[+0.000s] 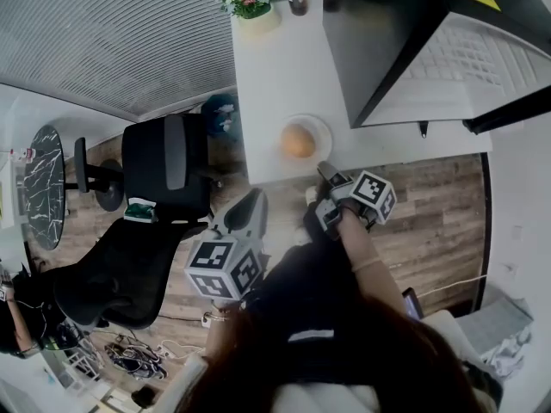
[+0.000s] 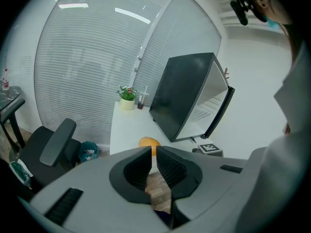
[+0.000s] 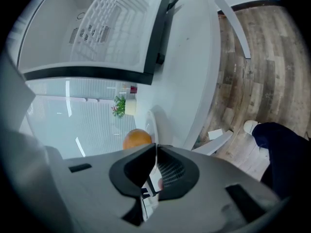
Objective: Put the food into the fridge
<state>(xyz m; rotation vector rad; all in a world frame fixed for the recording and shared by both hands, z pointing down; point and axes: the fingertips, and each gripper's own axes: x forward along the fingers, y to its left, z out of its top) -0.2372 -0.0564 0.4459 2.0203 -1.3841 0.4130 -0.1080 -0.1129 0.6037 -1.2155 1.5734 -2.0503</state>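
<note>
The right gripper (image 3: 156,148) is closed to a thin slit on the near rim of the plate (image 1: 322,128), which carries the round orange food (image 1: 297,141) at the centre of the head view, on the white surface (image 1: 275,67). The left gripper (image 2: 154,154) is pressed together on nothing, lower left. The grip looks shallow and one-sided, so the plate should be kept level and lifted slowly, or the food may roll off. It then goes to the open fridge (image 1: 387,41) at upper right, passing clear of the door edge.

Bright even light, fisheye warping, dark corners
</note>
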